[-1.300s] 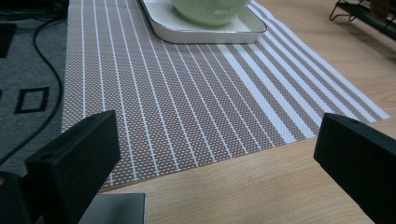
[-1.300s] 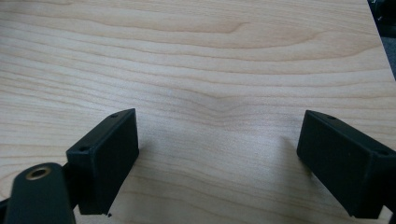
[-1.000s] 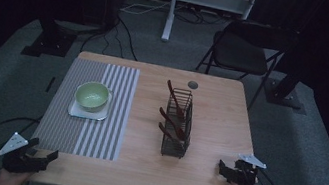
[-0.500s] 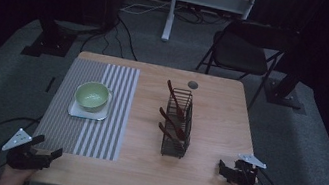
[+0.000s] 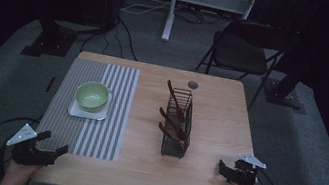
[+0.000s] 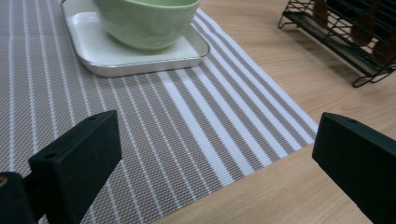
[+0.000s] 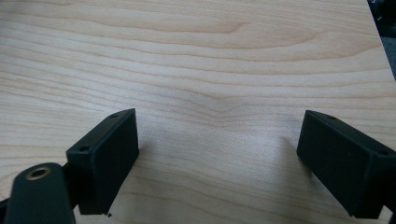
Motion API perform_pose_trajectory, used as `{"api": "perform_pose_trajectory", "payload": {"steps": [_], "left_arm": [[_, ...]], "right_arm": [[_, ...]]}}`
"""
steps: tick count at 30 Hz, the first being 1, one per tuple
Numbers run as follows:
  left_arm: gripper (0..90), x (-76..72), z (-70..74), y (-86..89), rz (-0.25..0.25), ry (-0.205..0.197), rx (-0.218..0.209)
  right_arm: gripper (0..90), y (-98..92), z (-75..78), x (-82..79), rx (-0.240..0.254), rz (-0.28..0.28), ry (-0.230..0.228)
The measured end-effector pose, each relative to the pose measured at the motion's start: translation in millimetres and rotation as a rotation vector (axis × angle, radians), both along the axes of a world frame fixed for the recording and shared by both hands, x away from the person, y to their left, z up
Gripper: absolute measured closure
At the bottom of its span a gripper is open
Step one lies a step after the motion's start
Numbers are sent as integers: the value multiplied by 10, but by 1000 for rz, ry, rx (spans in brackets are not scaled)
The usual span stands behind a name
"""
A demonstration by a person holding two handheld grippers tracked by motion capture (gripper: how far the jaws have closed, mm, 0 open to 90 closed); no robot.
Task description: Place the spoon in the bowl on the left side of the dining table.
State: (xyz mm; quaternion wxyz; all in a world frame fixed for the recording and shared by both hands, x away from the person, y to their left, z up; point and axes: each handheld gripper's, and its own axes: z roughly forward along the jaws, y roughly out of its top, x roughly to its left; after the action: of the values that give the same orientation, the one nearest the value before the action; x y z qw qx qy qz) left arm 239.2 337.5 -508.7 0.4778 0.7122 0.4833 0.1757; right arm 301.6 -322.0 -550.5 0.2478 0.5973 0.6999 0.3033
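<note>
A pale green bowl (image 5: 92,95) rests on a white square plate (image 5: 75,109), which lies on a grey striped placemat (image 5: 95,131); the bowl (image 6: 147,21) and plate (image 6: 107,51) also appear close up in the left gripper view. A black wire rack (image 5: 178,125) holding brown utensils (image 5: 174,102) stands at mid-table, and its corner (image 6: 345,32) reaches into the left gripper view. My left gripper (image 5: 54,148) is open at the table's front left corner, just above the mat's near edge. My right gripper (image 5: 226,169) is open over bare wood at the front right, nothing between its jaws.
The wooden table (image 5: 215,111) has a round cable hole (image 5: 193,84) near its far edge. A dark folding chair (image 5: 245,50) stands behind the table, with a white stand leg (image 5: 168,17) and floor cables (image 5: 125,40) beyond. Cables trail from both grippers.
My left gripper has moved forward and to the right, onto the table's front left corner near the placemat. The right gripper has stayed in place.
</note>
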Motion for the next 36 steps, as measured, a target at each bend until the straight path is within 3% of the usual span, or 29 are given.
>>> {"api": "perform_pose_trajectory", "payload": {"steps": [5,20,36], "left_arm": [[14,40,48,-58,-25,1,-1],[14,222,323,-268,-73,-49,21],[14,440,439,-536,-137,-51,42]], "right_arm": [[120,0,0,0,0,0,0],[120,1,0,1,0,-2,0],[120,1,0,1,1,-2,0]]}}
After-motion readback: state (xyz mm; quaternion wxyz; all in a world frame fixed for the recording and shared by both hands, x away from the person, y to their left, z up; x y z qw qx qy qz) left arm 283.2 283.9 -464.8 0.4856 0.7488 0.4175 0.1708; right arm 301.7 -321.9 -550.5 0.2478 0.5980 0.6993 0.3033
